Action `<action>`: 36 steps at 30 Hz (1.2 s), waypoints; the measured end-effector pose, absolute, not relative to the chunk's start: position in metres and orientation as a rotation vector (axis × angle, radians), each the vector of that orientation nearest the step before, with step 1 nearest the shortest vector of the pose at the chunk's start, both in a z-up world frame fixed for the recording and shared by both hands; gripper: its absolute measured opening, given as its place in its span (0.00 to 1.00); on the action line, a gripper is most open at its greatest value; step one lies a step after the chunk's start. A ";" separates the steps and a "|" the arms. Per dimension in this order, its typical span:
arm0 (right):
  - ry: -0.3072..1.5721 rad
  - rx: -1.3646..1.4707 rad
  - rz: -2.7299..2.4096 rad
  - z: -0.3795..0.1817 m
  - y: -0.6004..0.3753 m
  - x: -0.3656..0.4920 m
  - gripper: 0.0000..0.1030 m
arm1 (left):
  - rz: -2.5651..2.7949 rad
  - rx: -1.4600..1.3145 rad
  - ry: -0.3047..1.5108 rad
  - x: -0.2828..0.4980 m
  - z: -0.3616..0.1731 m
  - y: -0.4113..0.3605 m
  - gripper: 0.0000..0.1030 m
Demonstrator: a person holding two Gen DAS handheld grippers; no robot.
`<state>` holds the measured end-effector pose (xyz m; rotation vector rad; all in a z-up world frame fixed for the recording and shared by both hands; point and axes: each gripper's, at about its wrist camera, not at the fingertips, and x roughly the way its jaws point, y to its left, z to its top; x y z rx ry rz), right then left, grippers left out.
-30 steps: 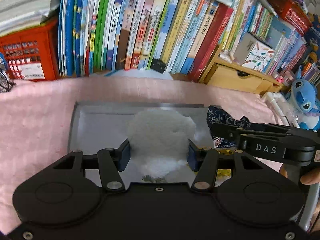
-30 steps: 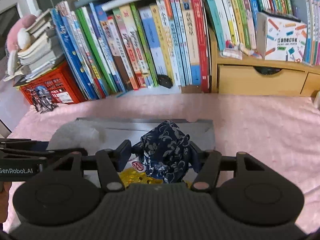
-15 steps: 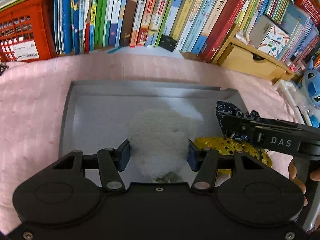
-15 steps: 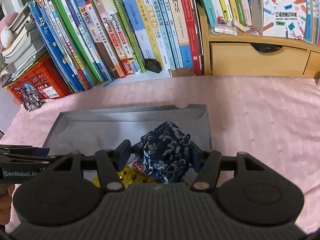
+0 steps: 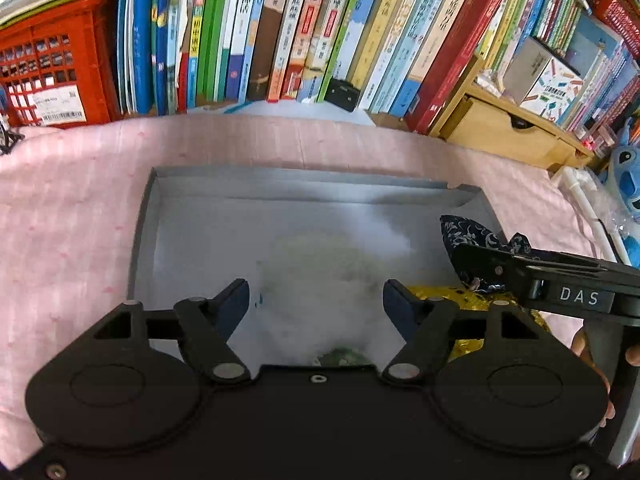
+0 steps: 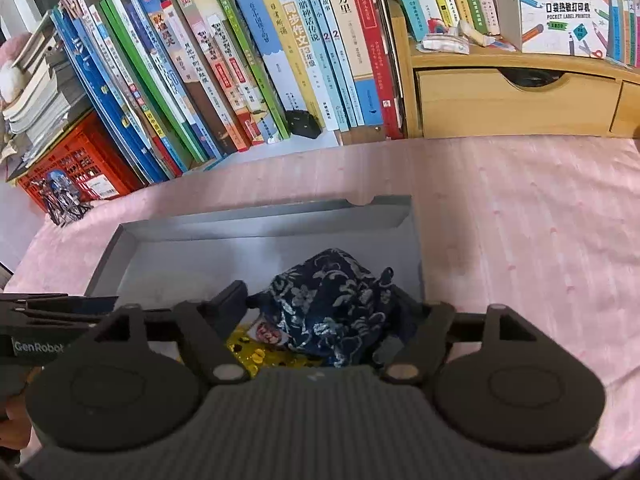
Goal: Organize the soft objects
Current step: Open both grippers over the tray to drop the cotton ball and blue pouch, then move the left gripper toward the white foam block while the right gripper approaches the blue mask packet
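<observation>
Jaws of the left gripper [image 5: 316,300] are spreading apart, with the fluffy white plush [image 5: 324,280] lying between them but no longer pressed by the blue pads [image 5: 236,300]; this is reading as a release, the plush being let go where it is meant to stay, on the floor of the grey box [image 5: 192,232]; the right gripper [image 6: 320,312] is doing the same beside it, its jaws widening around the dark blue patterned cloth pouch [image 6: 332,304], which is sitting loose between them rather than pinched; that pouch is resting partly on a shiny gold item [image 6: 248,352] already in the near right corner of the box, so the soft things are being gathered together in one container instead of scattered over the pink cloth [image 6: 520,220]; both tools are pointing steeply down into the box, probably so that the pieces are settling onto the bottom rather than dropping from a height; the plush is occupying the middle, the pouch and gold item the right side, leaving the left and far parts of the floor bare for more; beyond the box, rows of books [image 5: 280,32], a red crate [image 5: 56,76] and a wooden drawer unit [image 6: 516,100] are lining the back edge, and a blue plush toy [image 5: 626,176] is sitting off to the far right, outside the box
</observation>
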<state>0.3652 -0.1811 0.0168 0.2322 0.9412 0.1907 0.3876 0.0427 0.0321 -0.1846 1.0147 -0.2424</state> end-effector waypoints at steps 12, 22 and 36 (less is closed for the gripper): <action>0.852 0.176 0.205 0.054 -0.177 0.343 0.88 | -0.243 -0.122 0.906 0.351 0.071 0.048 0.82; 0.691 0.084 0.258 0.098 -0.167 0.290 0.90 | -0.258 -0.063 0.742 0.294 0.110 0.052 0.87; 0.485 0.010 0.304 0.128 -0.176 0.197 0.96 | -0.286 -0.026 0.513 0.188 0.137 0.059 0.91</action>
